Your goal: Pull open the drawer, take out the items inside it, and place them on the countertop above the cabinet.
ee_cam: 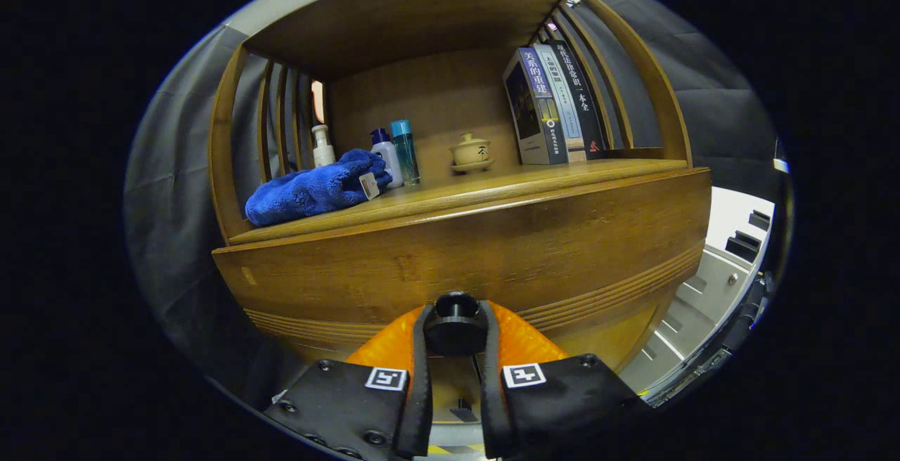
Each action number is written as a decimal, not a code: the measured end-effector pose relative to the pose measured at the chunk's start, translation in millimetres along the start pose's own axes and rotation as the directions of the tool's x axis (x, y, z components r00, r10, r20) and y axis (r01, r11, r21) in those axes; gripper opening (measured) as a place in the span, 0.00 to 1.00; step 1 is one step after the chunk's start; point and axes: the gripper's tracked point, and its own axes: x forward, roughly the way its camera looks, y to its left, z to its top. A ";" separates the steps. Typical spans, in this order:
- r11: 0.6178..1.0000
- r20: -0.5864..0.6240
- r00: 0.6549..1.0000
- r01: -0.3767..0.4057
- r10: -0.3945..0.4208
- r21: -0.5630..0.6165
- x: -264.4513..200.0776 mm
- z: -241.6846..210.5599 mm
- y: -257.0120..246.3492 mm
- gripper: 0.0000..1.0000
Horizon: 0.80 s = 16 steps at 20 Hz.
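A wooden cabinet fills the view, with the drawer front (464, 257) straight ahead of me. Its round dark knob (455, 322) sits between my two fingers, and my gripper (455, 327) is shut on it. The drawer's inside is hidden behind the front panel. Above the drawer runs the countertop (534, 178), a wooden shelf under a roofed frame. On it a blue cloth (316, 190) lies at the left with a small tag.
On the countertop stand a white pump bottle (323, 146), a white bottle with a blue cap (386, 155), a teal bottle (406, 152), a lidded tea cup on a saucer (471, 152) and three upright books (552, 104). Slatted sides close the shelf. Grey cabinets (710, 292) stand lower right.
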 end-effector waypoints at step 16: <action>1.000 -0.012 1.000 -0.021 0.021 -0.002 -112.9 -24.9 1.7 0.36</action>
